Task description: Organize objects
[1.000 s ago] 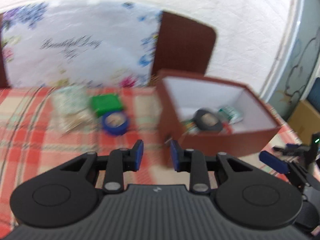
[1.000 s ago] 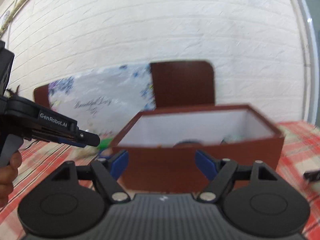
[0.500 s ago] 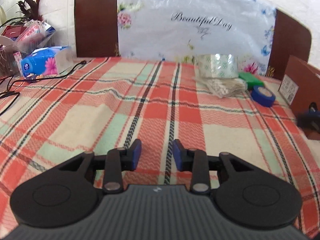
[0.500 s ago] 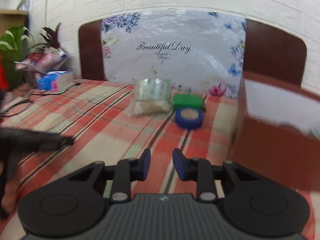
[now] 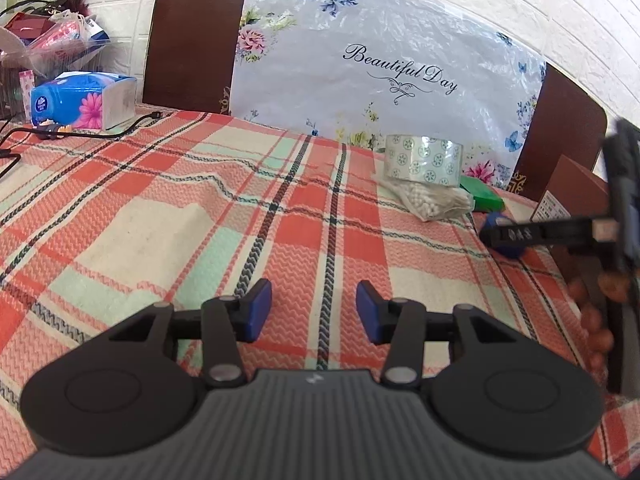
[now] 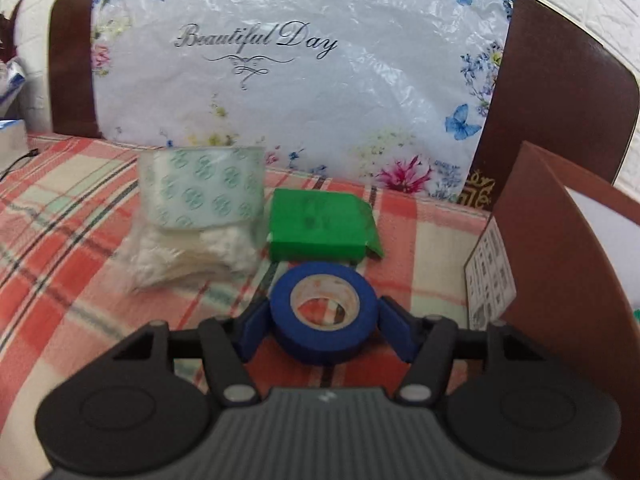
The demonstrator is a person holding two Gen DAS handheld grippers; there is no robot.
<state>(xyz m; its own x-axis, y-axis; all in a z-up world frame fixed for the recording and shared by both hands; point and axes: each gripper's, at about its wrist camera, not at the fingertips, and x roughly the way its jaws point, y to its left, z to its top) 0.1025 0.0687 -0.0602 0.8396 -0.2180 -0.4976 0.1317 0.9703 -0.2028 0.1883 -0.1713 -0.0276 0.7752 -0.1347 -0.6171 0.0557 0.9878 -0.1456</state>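
Observation:
A blue tape roll [image 6: 324, 312] lies flat on the plaid tablecloth between the fingers of my right gripper [image 6: 324, 326]. The jaws are open around it, a pad close on each side. Behind it lie a green box [image 6: 320, 226], a patterned clear tape roll [image 6: 204, 190] and a bag of cotton swabs [image 6: 188, 256]. The brown box [image 6: 560, 264] stands at the right. My left gripper [image 5: 314, 314] is open and empty over the cloth. In its view the right gripper's finger [image 5: 536, 234] covers most of the blue roll [image 5: 494, 220].
A tissue pack [image 5: 82, 98] and black cables [image 5: 80, 132] lie at the far left. Two brown chair backs [image 5: 192, 36] and a flowered plastic bag [image 5: 380, 64] stand behind the table. A bag of packets [image 5: 48, 36] sits far left.
My right gripper moved forward and down to the blue tape roll and opened around it. My left gripper opened wider and turned slightly right.

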